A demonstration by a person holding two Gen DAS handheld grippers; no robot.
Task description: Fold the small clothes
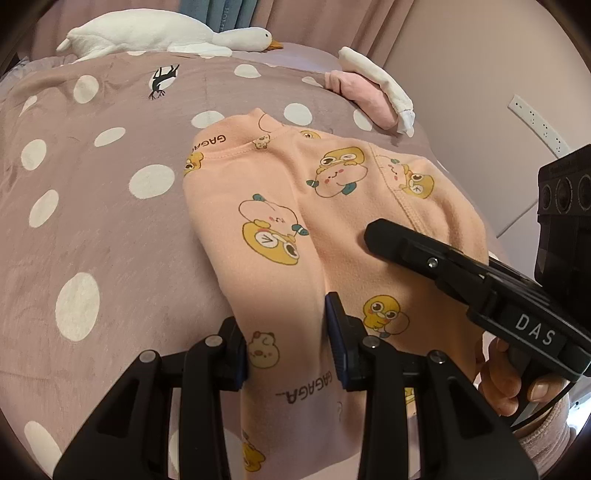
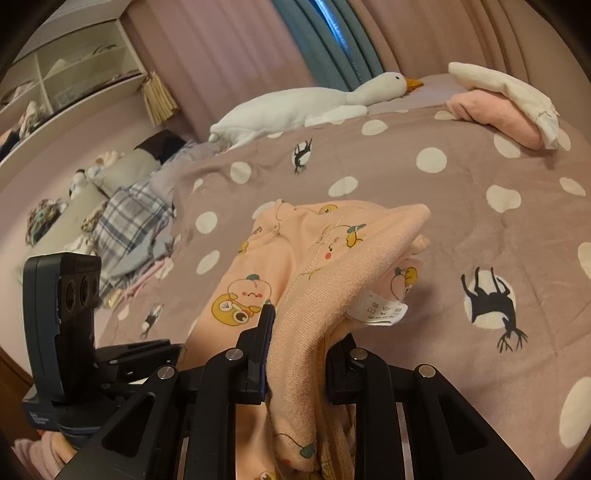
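A small peach garment (image 1: 295, 229) printed with cartoon ducks lies on the mauve polka-dot bedspread (image 1: 92, 229). My left gripper (image 1: 286, 354) straddles a sleeve or leg of it, the blue-padded fingers (image 1: 334, 332) on either side with a gap between them. My right gripper (image 2: 295, 369) is shut on a bunched fold of the same garment (image 2: 314, 280), lifting it so the white care label (image 2: 380, 308) hangs out. The right gripper also shows in the left wrist view (image 1: 373, 236), over the garment's right side.
A white goose plush (image 1: 166, 33) lies at the bed's far edge. Folded pink and white clothes (image 1: 373, 92) sit at the far right. A pile of plaid laundry (image 2: 129, 229) and shelves (image 2: 74, 66) stand left of the bed.
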